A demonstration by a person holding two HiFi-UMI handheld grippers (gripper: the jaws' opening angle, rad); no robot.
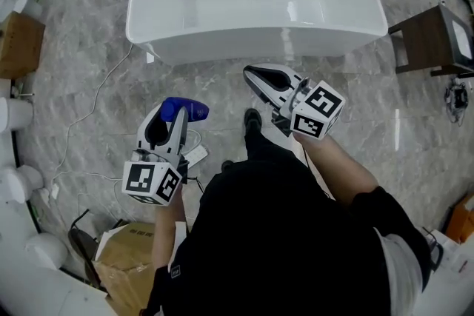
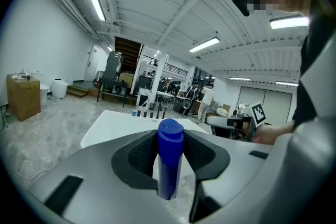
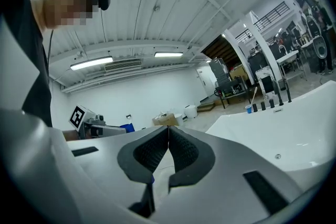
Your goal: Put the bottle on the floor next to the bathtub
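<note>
1. Floor (image 1: 89, 70): we list grey marbled stone.
2. Bathtub (image 1: 252, 41): white, standing on that floor ahead of the person.
3. Arms: we note both forearms stretched forward from a dark-clothed body, the left nearer the body, the right closer to the tub.
4. Right gripper (image 1: 255, 76) (image 3: 168, 131): aimed toward the tub's front wall, jaws pressed together, nothing between them.
5. Left gripper (image 1: 169, 115) (image 2: 170, 136): held above the floor, short of the tub, jaws clamped on item 6.
6. Bottle (image 1: 189, 109) (image 2: 170, 160): blue, apparently upright between the left pads, its cap poking above them. We cannot see its base.
</note>
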